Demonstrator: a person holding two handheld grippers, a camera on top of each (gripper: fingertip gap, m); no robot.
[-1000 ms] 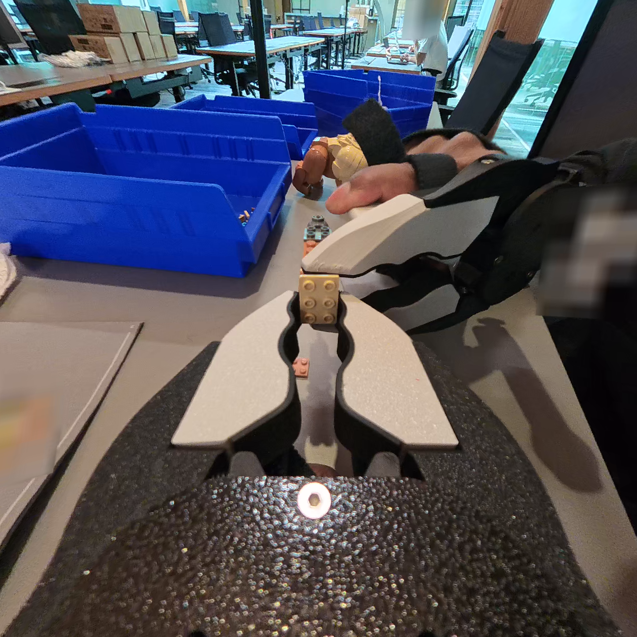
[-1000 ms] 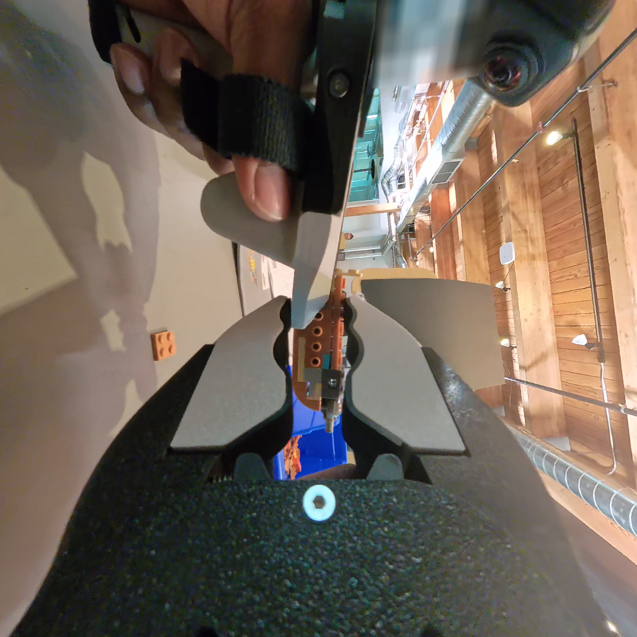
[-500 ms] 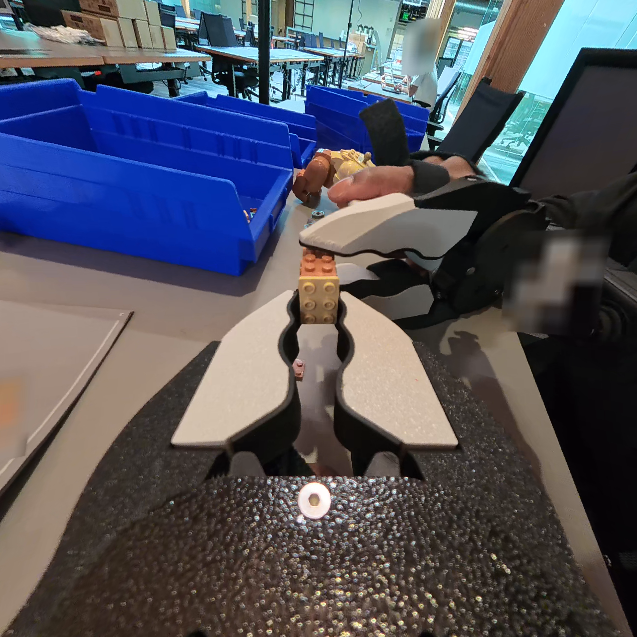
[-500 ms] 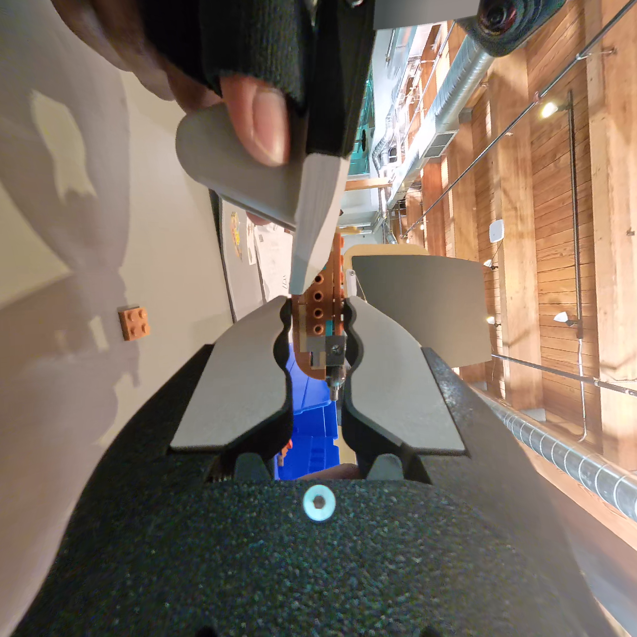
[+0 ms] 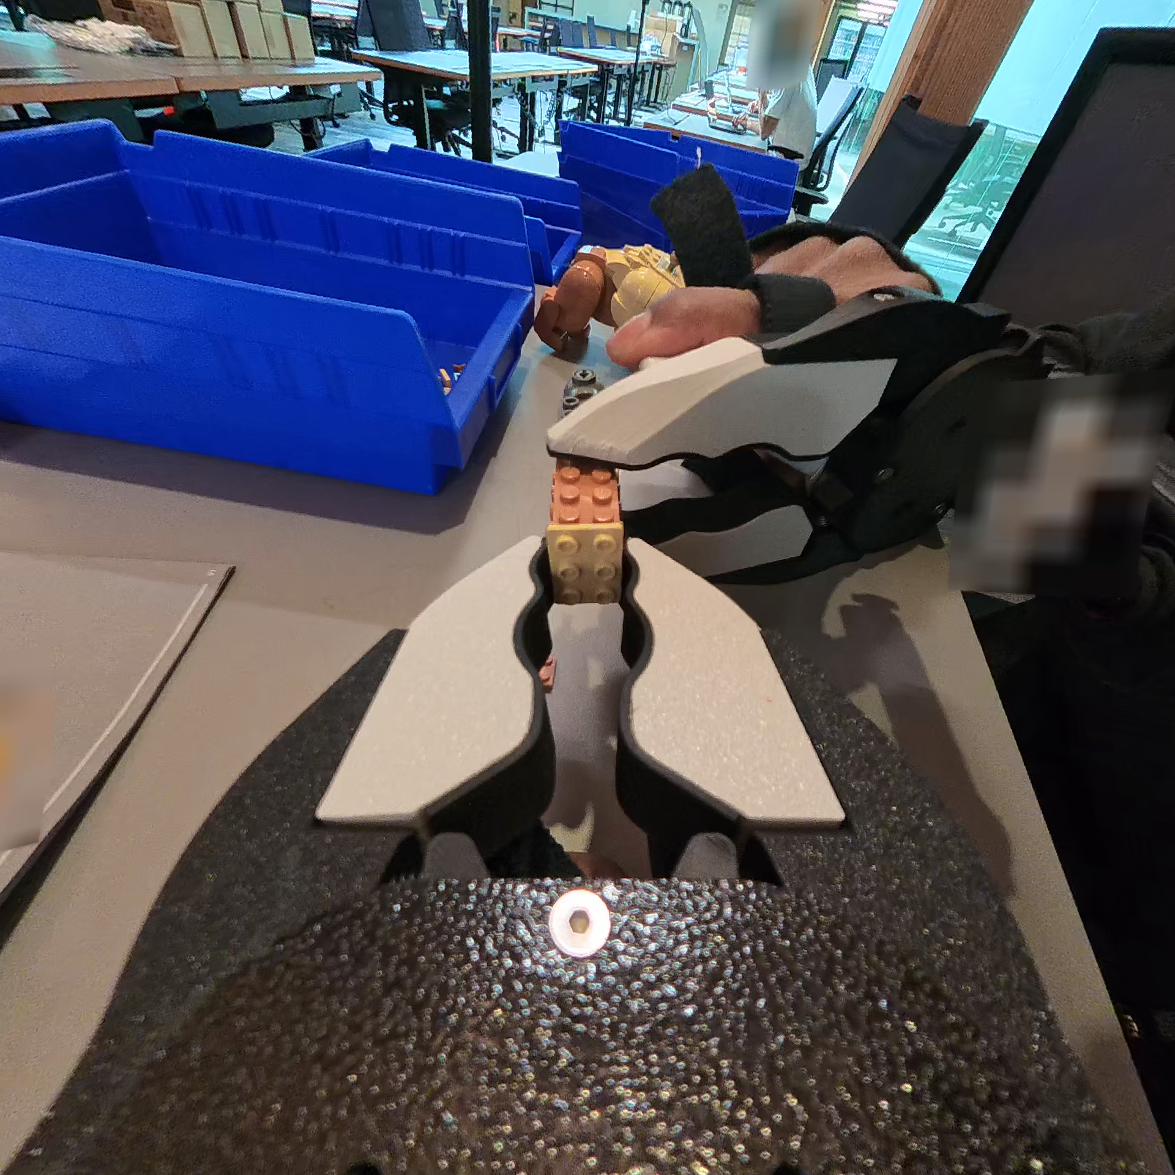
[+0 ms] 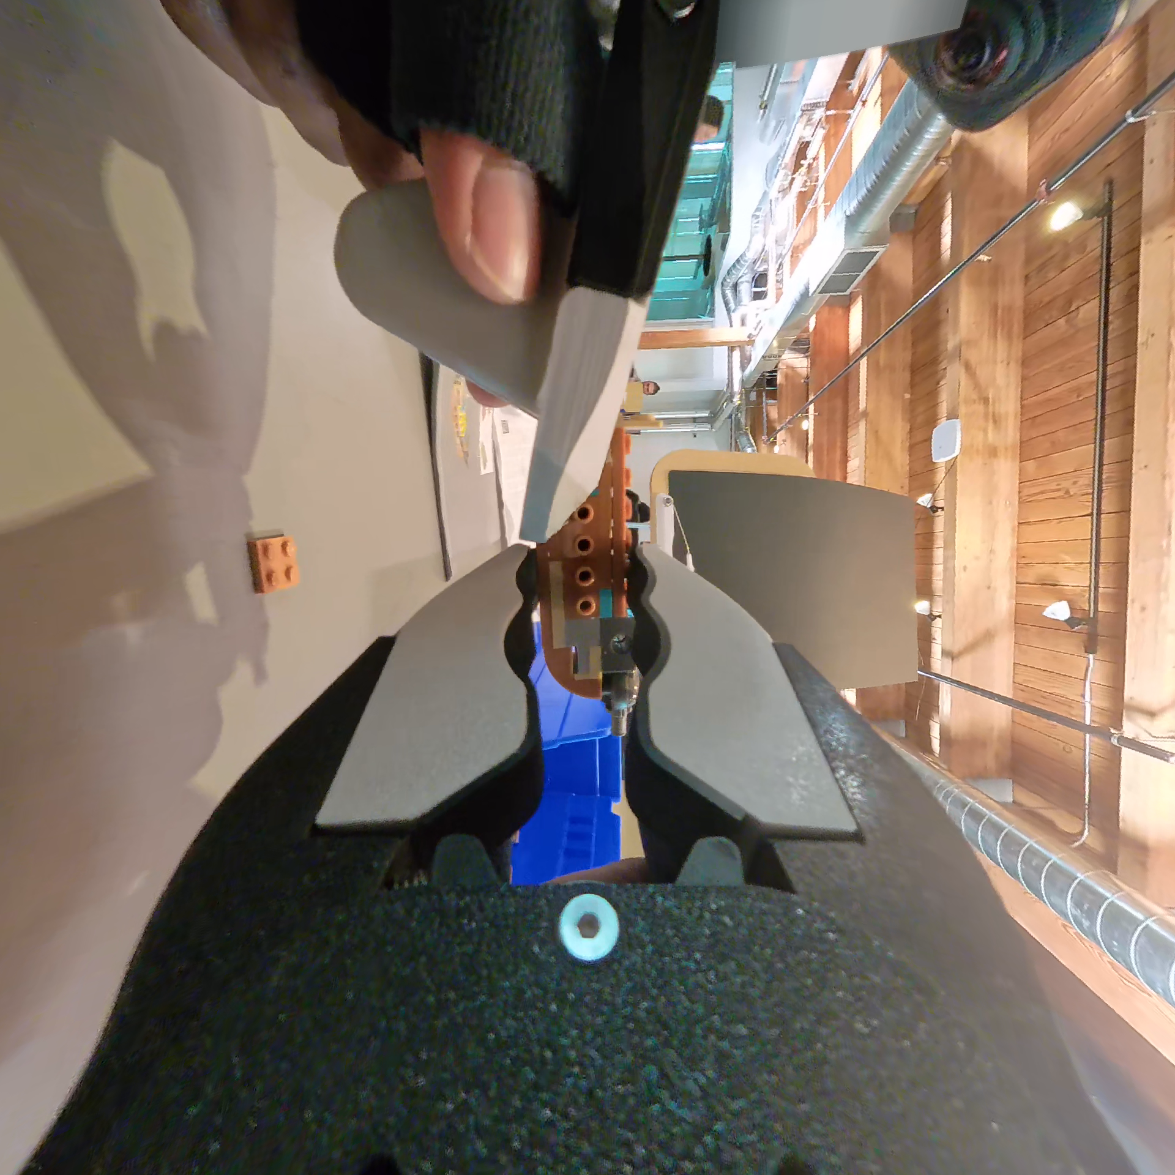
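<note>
Your left gripper (image 5: 585,569), mid-frame, is clenched on a tan brick (image 5: 585,563). The joined brown brick assembly (image 5: 585,493) just above sits clamped in your right gripper (image 6: 582,572), which reaches in sideways from the right, thumb (image 5: 674,318) along its top finger.

The left gripper (image 5: 585,566) is held level, its jaws narrowly parted and clamped. The right gripper (image 6: 582,572) is rolled sideways, fingers stacked vertically, likewise clamped, strapped to a hand (image 5: 763,299).

Grey table (image 5: 330,559) — blue bins (image 5: 267,356), loose bricks (image 6: 273,564).
</note>
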